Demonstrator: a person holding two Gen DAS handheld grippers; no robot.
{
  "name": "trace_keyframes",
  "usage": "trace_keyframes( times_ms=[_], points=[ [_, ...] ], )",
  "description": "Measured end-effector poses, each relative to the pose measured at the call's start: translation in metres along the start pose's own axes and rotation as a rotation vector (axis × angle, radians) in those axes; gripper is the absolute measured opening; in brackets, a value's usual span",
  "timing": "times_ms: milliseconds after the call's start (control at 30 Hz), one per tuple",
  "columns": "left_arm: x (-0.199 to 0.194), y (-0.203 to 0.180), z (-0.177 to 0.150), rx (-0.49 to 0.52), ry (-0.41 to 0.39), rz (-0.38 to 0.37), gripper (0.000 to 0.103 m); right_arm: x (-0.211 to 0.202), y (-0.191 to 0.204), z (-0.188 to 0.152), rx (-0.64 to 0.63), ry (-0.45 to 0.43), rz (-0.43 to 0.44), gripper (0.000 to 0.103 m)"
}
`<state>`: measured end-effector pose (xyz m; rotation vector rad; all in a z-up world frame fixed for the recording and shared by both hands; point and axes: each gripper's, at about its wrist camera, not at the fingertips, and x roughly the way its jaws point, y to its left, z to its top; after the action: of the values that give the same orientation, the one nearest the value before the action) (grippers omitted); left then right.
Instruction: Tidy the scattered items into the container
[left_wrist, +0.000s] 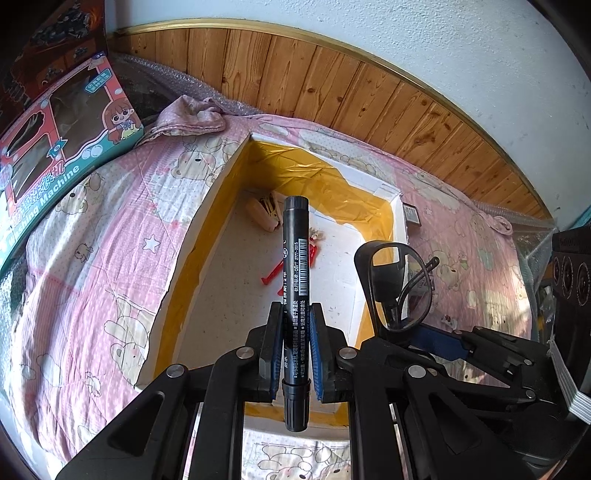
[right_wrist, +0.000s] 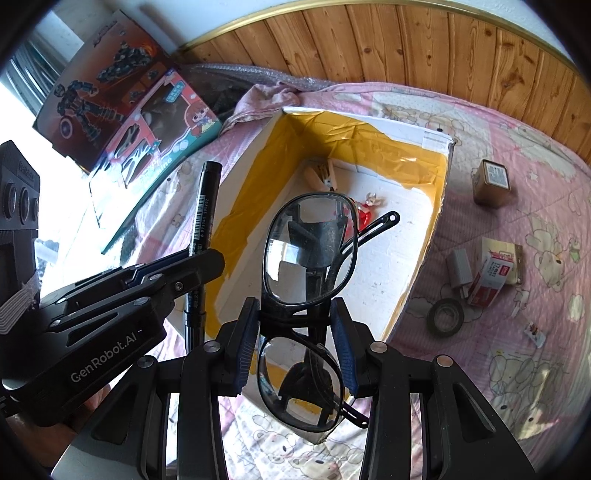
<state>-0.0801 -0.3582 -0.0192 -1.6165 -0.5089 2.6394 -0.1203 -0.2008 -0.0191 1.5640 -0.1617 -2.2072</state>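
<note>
My left gripper (left_wrist: 295, 309) is shut on a black marker (left_wrist: 295, 254), which stands upright over the near end of the white box (left_wrist: 207, 206) lined with yellow tape. My right gripper (right_wrist: 295, 306) is shut on the bridge of black-framed glasses (right_wrist: 308, 254), also held above the box (right_wrist: 448, 173). Each view shows the other tool: the glasses (left_wrist: 400, 291) to the right of the marker, and the marker (right_wrist: 205, 210) in the left gripper (right_wrist: 199, 266) at left. Inside the box lie a beige clip (left_wrist: 264, 214) and a small red toy (right_wrist: 364, 214).
On the pink bear-print bedspread right of the box lie a brown carton (right_wrist: 493, 182), a black tape roll (right_wrist: 445, 317), a red-and-white staple box (right_wrist: 491, 282), a yellow pad (right_wrist: 506, 247) and a grey block (right_wrist: 460, 269). Toy boxes (right_wrist: 159, 133) lean at left. A wood-panelled wall runs behind.
</note>
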Motion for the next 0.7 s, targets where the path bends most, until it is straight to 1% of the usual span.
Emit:
trace_keyframes(
  times_ms=[267,700],
  points=[
    [0.006,0.005,0.008,-0.004,0.008,0.003,0.014,0.002,0.001,0.004,-0.001,0.000,-0.001,0.041],
    [0.025,0.009,0.021,0.015,0.037,0.017,0.014,0.015,-0.010,0.028,0.020,0.000,-0.004,0.041]
  ],
)
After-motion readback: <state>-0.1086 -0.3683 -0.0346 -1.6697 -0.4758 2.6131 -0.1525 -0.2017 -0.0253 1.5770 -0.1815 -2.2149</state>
